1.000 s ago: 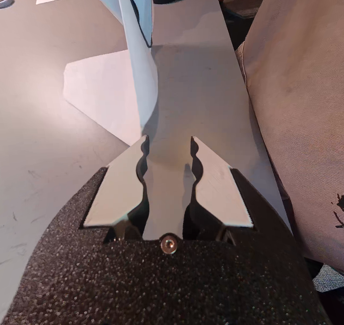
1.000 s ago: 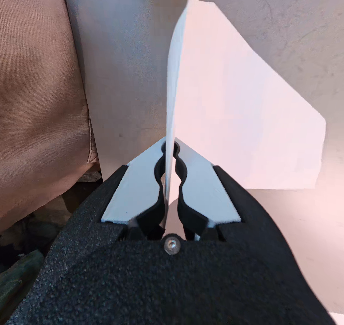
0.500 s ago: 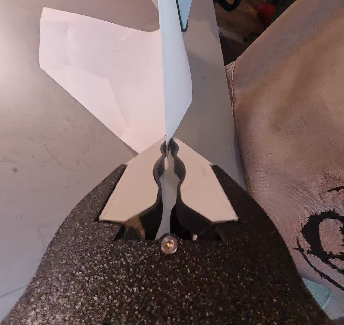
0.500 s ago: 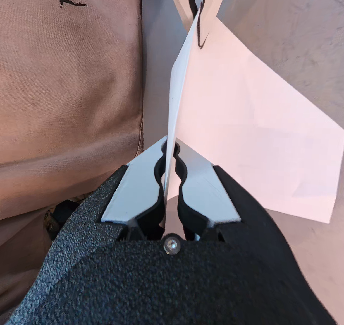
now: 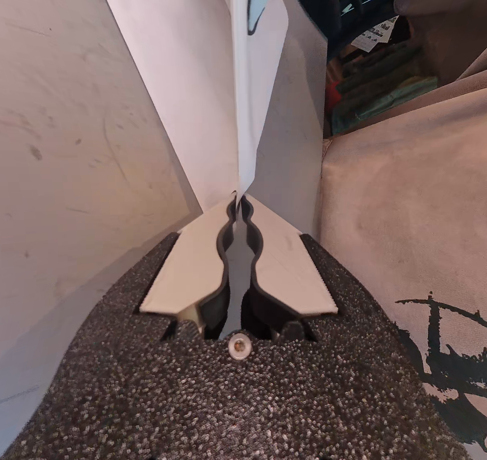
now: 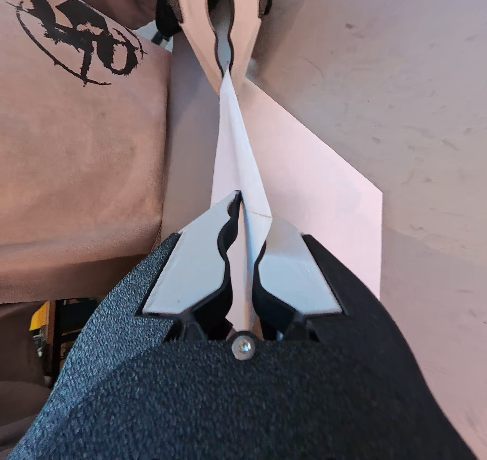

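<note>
Two tongs: left tongs [image 5: 238, 199] and right tongs [image 6: 241, 197] each pinch the paper sheet [image 6: 234, 136] — opposite corners.
Handling: light, floppy, tearable — hold near edges.

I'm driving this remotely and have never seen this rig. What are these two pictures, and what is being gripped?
Each picture comes from a camera on a hand-held two-finger gripper, looking forward along its fingers. In the left wrist view, the left gripper is shut on a corner of a white paper sheet. In the right wrist view, the right gripper is shut on the same sheet; the other gripper shows at the top, facing it. The raised paper strip spans between them above a pale table. A person's beige printed garment sits beside the table.
</note>
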